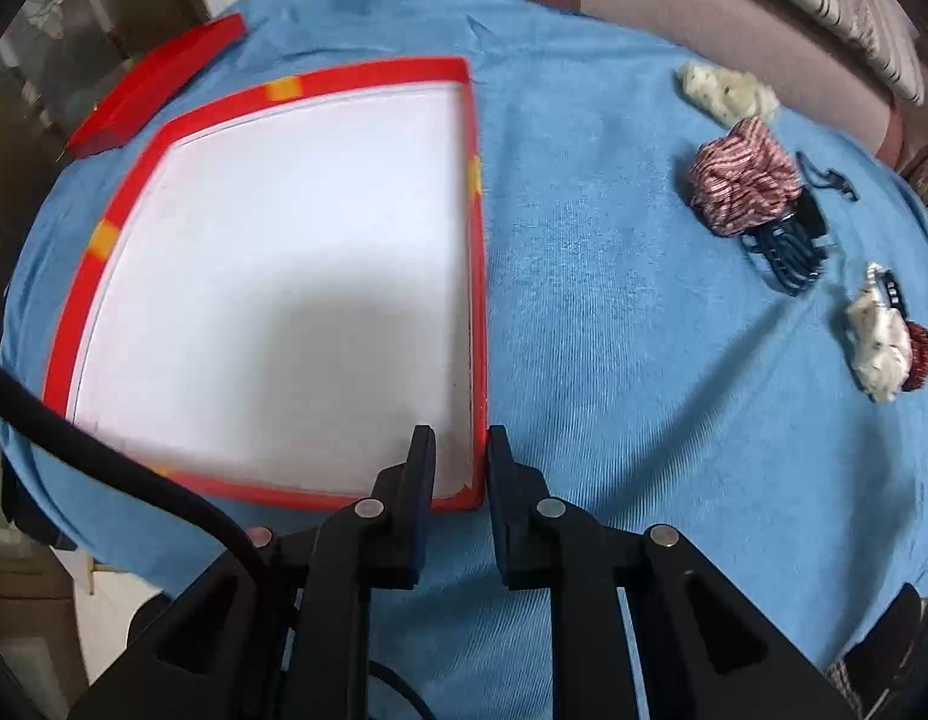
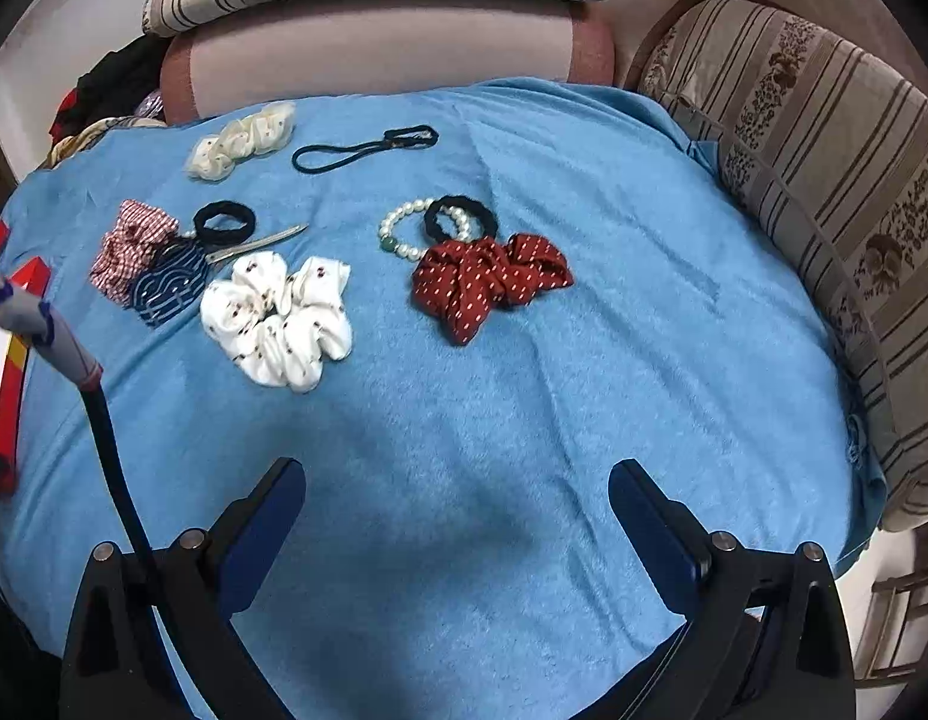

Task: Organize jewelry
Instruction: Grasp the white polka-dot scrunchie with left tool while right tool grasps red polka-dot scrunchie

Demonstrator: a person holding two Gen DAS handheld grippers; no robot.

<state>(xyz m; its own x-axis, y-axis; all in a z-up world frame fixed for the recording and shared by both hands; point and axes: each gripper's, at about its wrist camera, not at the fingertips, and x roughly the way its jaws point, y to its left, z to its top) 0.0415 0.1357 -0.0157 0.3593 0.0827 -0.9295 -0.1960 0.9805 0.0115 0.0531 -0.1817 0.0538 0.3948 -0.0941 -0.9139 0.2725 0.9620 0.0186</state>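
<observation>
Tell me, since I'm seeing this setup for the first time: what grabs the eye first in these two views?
The big red-rimmed box with its bare white floor fills the left wrist view, and the left gripper straddles its near corner. In the right wrist view, hair accessories lie scattered on the blue cloth: a dark red dotted scrunchie beside a pearl bracelet, and a white scrunchie further left.

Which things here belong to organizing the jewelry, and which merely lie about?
Job:
- red-rimmed white-lined box
- white pearl bracelet
- dark red dotted fabric scrunchie
- white patterned scrunchie

Lying about:
- blue towel cloth
- striped sofa cushion
</observation>
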